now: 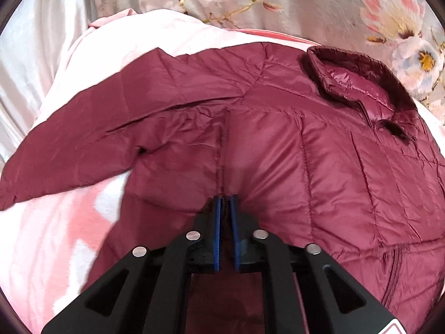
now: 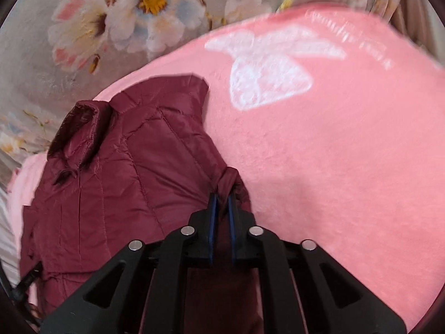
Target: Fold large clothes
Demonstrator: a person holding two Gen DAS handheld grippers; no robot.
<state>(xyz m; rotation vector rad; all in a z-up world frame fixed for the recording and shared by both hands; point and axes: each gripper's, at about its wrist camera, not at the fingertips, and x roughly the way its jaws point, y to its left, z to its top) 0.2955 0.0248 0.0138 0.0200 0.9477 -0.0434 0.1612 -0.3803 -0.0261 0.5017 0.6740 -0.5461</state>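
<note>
A maroon quilted puffer jacket (image 1: 306,153) lies spread on a pink blanket (image 1: 41,236), collar (image 1: 358,83) at the far right, one sleeve (image 1: 69,144) stretched out to the left. My left gripper (image 1: 225,199) is shut on a fold of the jacket along its side seam. In the right wrist view the jacket (image 2: 116,172) lies left of centre, collar (image 2: 80,122) at the far left. My right gripper (image 2: 221,197) is shut on a bunched bit of jacket fabric at its right edge.
The pink blanket (image 2: 333,153) with a white pattern (image 2: 267,69) stretches to the right of the jacket. A grey floral bedspread (image 2: 83,27) lies beyond it and also shows in the left wrist view (image 1: 361,5). A black cable (image 2: 22,289) lies at the lower left.
</note>
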